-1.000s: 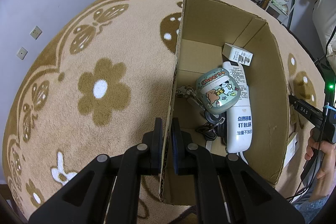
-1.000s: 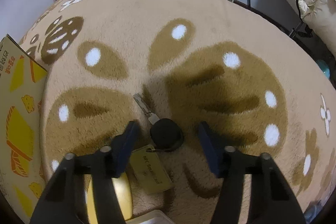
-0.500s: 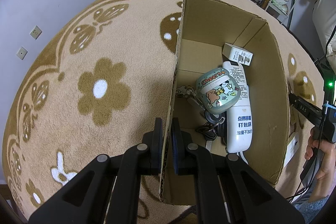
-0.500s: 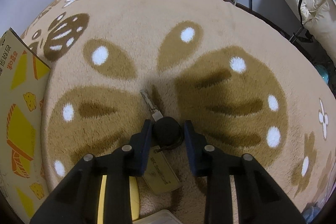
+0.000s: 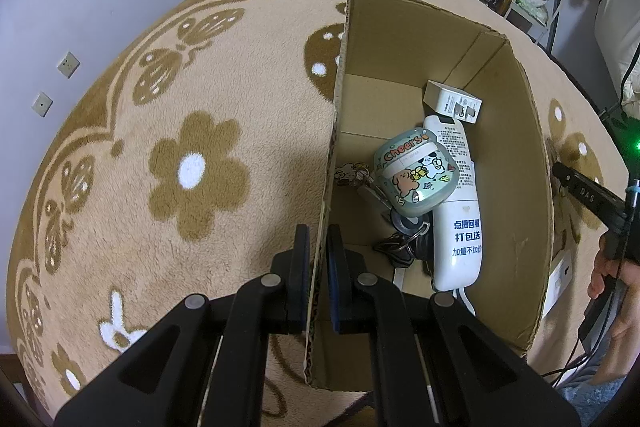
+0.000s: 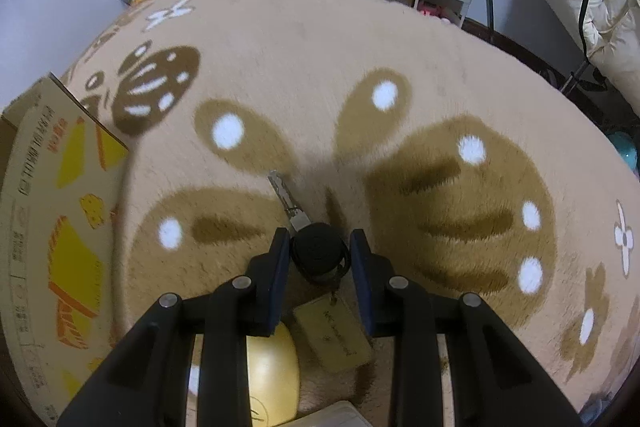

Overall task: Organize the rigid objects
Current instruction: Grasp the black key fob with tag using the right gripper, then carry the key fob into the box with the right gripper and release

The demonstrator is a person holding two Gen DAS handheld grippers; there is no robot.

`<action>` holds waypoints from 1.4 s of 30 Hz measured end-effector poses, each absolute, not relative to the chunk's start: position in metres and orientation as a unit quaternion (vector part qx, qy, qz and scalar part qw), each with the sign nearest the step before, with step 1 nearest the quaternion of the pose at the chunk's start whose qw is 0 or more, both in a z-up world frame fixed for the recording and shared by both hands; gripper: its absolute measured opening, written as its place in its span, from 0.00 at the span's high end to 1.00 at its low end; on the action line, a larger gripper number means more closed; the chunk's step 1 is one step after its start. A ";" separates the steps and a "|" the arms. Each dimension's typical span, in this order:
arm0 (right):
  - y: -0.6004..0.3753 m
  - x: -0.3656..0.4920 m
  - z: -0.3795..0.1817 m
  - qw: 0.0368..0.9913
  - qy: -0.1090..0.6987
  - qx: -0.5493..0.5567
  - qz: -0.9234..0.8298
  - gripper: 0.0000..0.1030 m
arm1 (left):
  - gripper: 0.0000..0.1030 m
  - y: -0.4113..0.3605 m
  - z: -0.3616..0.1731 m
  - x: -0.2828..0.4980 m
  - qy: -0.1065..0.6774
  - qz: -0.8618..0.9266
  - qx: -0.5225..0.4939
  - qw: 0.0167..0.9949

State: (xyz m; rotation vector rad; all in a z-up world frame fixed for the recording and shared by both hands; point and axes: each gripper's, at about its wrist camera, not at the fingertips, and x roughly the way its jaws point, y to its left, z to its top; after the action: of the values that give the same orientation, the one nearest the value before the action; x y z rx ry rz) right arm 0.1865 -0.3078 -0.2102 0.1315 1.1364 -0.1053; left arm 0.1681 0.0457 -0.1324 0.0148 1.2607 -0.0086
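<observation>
— Left hand-held gripper first: what is it doing?

— It is clamped on the left wall of the cardboard box, one finger outside, one inside, pointing forward over the carpet. The wall's lower part is hidden behind its black arms.

— What can you count inside the box?

— One round mint-green case printed "Cheers", lying on one long white device with blue Chinese lettering, and one small white box at the far end. Under the case lies a dark tangle of cord and metal rings; I cannot make out what it is. A white cable runs out of sight at the near wall.

— And past the box?

— At the right edge, the person's hand holds the other tool's handle, mostly cut off by the frame.

— Now the right hand-held gripper.

— It is lowered to the carpet, its two fingers closed against the black head of one key, gripping it. The key's silver blade points away toward the upper left, free of the fingers. One tan tag hangs from the key's ring, between the arms.

— Anything obscured there?

— One yellow rounded object sits under the left finger's arm, half hidden, and a pale flat edge is cut off at the bottom. The box's printed yellow outer side fills the left edge.
</observation>
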 end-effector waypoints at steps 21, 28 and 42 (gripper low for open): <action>-0.274 0.184 -0.130 0.893 0.444 0.069 -0.015 0.69 | 0.92 0.045 -0.133 0.168 0.590 -0.005 0.007 0.808; -0.260 0.178 -0.098 0.913 0.402 0.077 -0.002 0.69 | 0.91 0.045 -0.133 0.168 0.590 -0.005 0.006 0.807; -0.185 0.155 -0.055 0.931 0.354 0.039 0.081 0.69 | 0.91 0.045 -0.133 0.168 0.590 -0.006 0.006 0.807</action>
State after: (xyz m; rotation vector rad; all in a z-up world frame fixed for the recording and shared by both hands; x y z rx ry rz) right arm 0.1553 -0.1847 -0.0547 0.0794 0.7247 0.1665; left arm 0.1681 0.0446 -0.1328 0.0125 1.2623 -0.0119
